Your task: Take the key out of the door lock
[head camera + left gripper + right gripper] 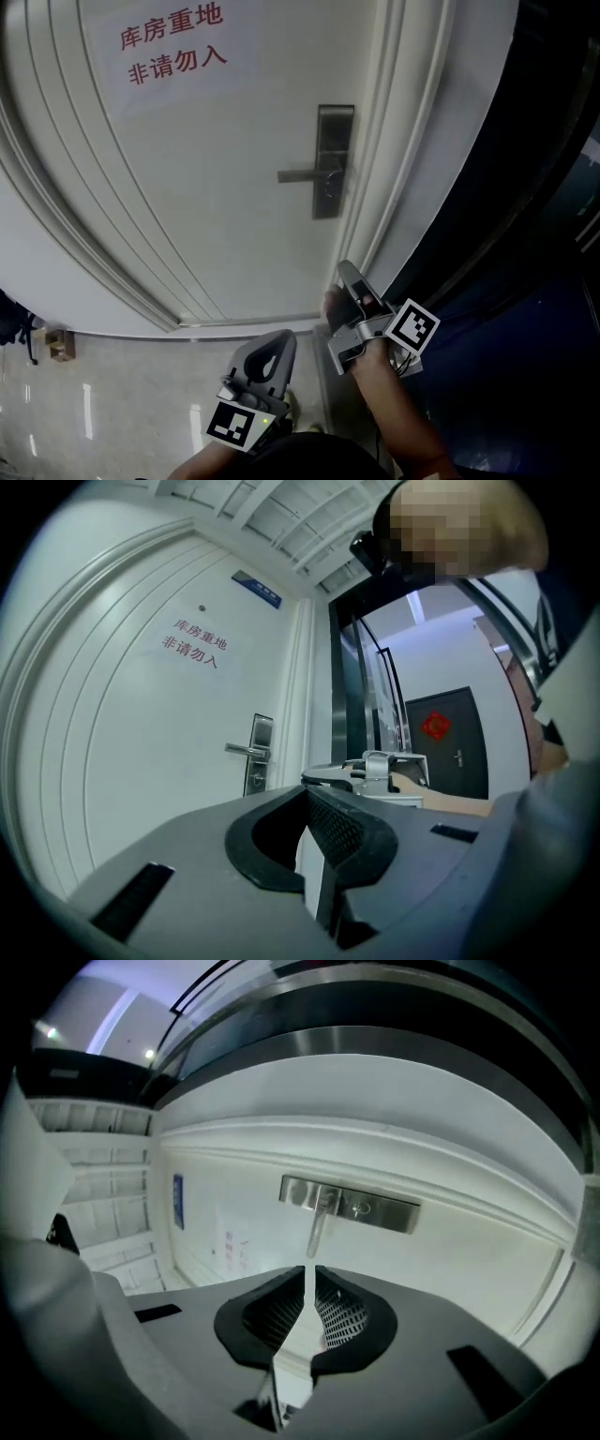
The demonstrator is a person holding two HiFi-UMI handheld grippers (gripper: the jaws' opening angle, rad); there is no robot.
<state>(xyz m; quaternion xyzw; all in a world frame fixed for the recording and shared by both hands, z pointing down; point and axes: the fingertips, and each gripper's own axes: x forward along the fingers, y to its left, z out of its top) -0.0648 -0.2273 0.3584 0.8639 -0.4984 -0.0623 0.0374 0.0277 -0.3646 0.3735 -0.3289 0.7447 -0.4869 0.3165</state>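
The white door (216, 187) carries a steel lock plate (333, 159) with a lever handle (300, 174) that points left. Below the lever sits the keyhole (364, 1208) with a small key-like piece in it, too small to make out well. My right gripper (345, 270) is low by the door's right edge, well below the lock, jaws shut and holding nothing. My left gripper (281, 339) hangs lower and further left over the floor, also shut and holding nothing. The lock plate (260, 752) lies far ahead of the left gripper (307, 791), and the right gripper (308, 1274) points toward it.
A red printed sign (173, 42) is on the upper part of the door. Dark glass panels (525, 187) stand to the right of the door frame. A small box (61, 345) rests on the shiny tiled floor (122, 403) at the left.
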